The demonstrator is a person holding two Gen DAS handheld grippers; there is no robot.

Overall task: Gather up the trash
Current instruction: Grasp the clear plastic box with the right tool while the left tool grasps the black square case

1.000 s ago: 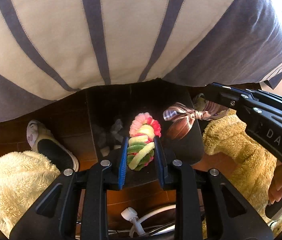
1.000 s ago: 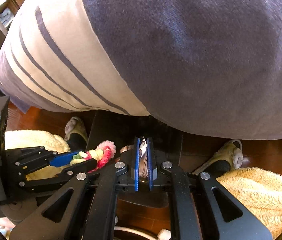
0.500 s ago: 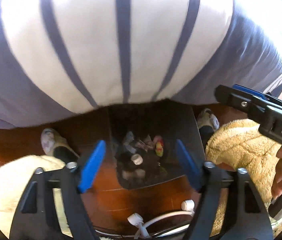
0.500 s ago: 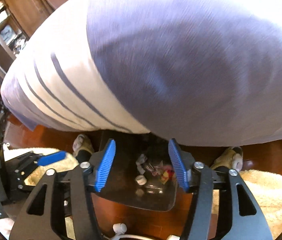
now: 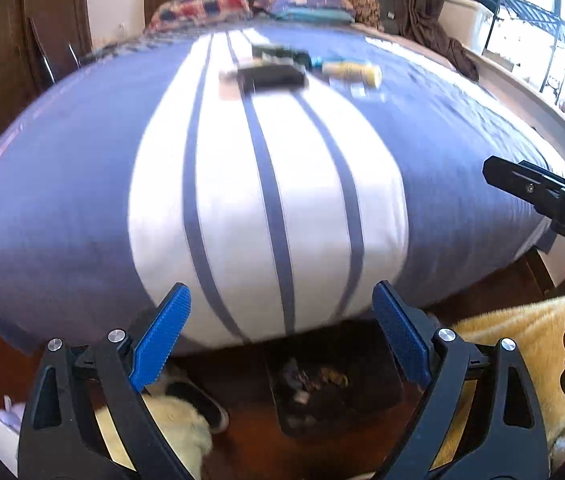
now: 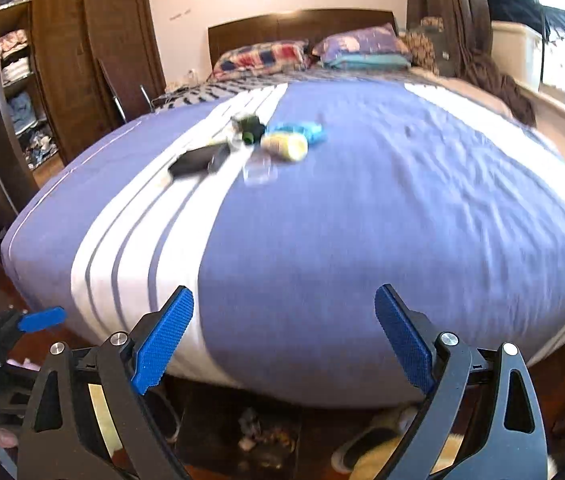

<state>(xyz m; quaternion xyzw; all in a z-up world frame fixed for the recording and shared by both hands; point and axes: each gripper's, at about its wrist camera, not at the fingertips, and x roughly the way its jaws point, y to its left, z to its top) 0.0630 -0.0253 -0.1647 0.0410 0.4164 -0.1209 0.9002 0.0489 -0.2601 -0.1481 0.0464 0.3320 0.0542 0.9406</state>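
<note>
The left tool hangs with its blue pads spread wide and nothing between them, pointing at the foot of the bed. Below it on the dark wood floor sits a black bin holding a blurred heap of trash, with a cream rug to its right. The right tool is likewise spread and empty, raised over the bed's edge. On the purple and white striped cover, well apart from both tools, lies a cluster of small things: a black case, a clear plastic piece, a yellow roll and a blue wad touching it behind. Two pillows rest against the headboard.
</note>
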